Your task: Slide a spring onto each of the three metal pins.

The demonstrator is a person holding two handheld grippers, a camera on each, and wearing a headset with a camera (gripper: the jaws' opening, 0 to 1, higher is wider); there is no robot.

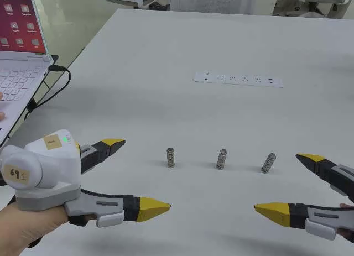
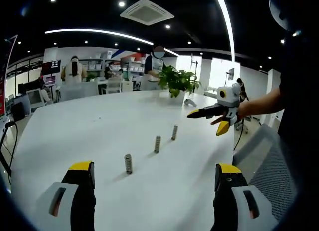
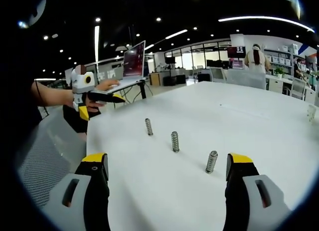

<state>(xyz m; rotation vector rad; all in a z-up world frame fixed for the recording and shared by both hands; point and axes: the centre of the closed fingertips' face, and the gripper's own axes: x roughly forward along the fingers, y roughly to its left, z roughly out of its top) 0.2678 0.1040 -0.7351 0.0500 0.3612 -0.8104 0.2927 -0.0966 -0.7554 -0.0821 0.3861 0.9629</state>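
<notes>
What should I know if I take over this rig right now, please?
Left tongs: open, empty, left of the row.
Right tongs: open, empty, right of the row.
Things: left spring, middle spring and right spring stand in a row on the table. The right one leans slightly.
Done: all three seem seated on pins, which are hidden inside.
Left: apparently nothing; perhaps check the leaning one.

An open laptop (image 1: pixel 19 40) with a red-lit screen sits at the left of the white table (image 1: pixel 166 57), and a black cable (image 1: pixel 62 84) loops from its side. A white power strip (image 1: pixel 238 79) lies flat farther back on the table. In the left gripper view a leafy potted plant (image 2: pixel 178 81) stands at the table's far end, under a square ceiling vent (image 2: pixel 146 12).
</notes>
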